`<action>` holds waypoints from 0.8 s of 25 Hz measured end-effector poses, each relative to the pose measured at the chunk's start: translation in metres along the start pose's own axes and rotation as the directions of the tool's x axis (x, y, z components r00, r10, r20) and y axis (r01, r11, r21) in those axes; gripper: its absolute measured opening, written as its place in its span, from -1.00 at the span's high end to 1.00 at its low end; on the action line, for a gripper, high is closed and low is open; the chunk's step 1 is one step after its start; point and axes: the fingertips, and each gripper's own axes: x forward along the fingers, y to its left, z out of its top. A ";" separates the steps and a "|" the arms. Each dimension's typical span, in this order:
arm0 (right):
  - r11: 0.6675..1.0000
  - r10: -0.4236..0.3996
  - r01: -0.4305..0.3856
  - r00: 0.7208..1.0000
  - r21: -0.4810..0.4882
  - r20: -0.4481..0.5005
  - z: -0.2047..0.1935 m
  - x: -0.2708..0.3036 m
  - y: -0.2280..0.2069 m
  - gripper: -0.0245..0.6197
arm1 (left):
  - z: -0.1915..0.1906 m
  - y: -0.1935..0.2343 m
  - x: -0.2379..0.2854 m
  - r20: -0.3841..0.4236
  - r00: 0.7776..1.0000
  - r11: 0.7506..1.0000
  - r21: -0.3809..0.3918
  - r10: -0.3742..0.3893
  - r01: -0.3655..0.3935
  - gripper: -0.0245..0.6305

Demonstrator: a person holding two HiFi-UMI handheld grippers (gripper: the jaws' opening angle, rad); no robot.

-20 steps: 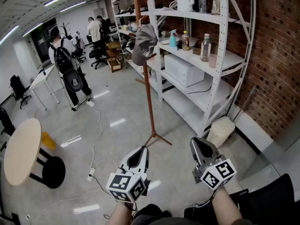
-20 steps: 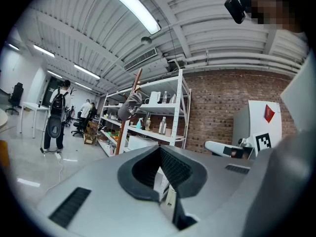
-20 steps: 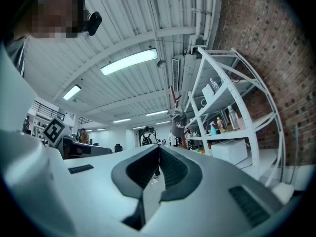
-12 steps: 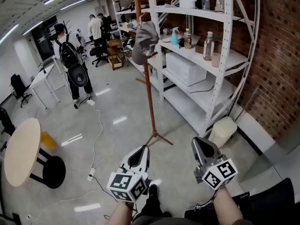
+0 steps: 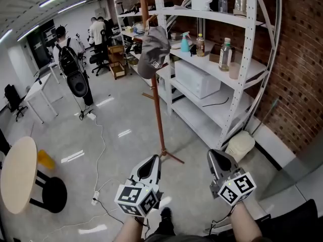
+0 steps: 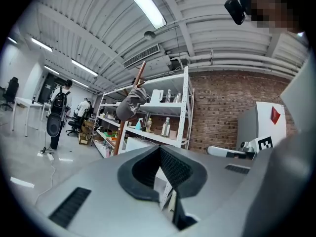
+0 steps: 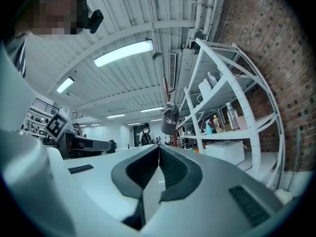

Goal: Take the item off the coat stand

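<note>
A grey cap [image 5: 153, 51] hangs high on a slim brown coat stand [image 5: 157, 105] in front of white shelving. The left gripper view shows the cap [image 6: 129, 104] far ahead, up and left; the right gripper view shows the cap [image 7: 170, 118] above its jaws. My left gripper [image 5: 152, 162] and right gripper [image 5: 214, 157] are held low, well short of the stand's feet. Both are shut with nothing between their fingers. In their own views the left gripper [image 6: 160, 149] and right gripper [image 7: 159, 149] have jaws meeting at the tips.
White shelving [image 5: 237, 59] with bottles and a microwave [image 5: 196, 77] runs along the brick wall at right. A bin [image 5: 241, 144] stands by it. A round table [image 5: 14, 169] and stool [image 5: 48, 194] are left; a cable [image 5: 99, 150] crosses the floor. People [image 5: 68, 59] stand at the back.
The view has shifted forward: the coat stand and shelving look slightly nearer, the round table has slid toward the left edge. Both grippers keep their places, shut.
</note>
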 end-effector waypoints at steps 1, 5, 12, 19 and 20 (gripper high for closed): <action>1.000 -0.003 0.003 1.000 -0.003 -0.004 -0.001 0.007 -0.003 0.90 | 0.001 0.006 0.006 -0.002 1.000 1.000 -0.004 0.000 0.000 0.91; 1.000 -0.013 0.013 1.000 -0.010 -0.010 0.002 0.039 -0.016 0.90 | 0.009 0.030 0.033 -0.007 1.000 1.000 -0.020 -0.001 0.001 0.91; 0.999 -0.024 0.024 1.000 -0.021 -0.007 0.006 0.096 -0.025 0.90 | 0.028 0.069 0.067 -0.004 1.000 1.000 -0.017 -0.018 0.018 0.91; 0.999 -0.026 0.026 1.000 -0.032 -0.004 0.005 0.144 -0.025 0.90 | 0.032 0.107 0.093 0.007 0.999 0.999 0.018 -0.044 0.044 0.91; 0.999 -0.029 0.029 1.000 -0.032 -0.006 0.003 0.150 -0.026 0.90 | 0.032 0.113 0.096 0.007 0.999 0.999 0.015 -0.048 0.048 0.91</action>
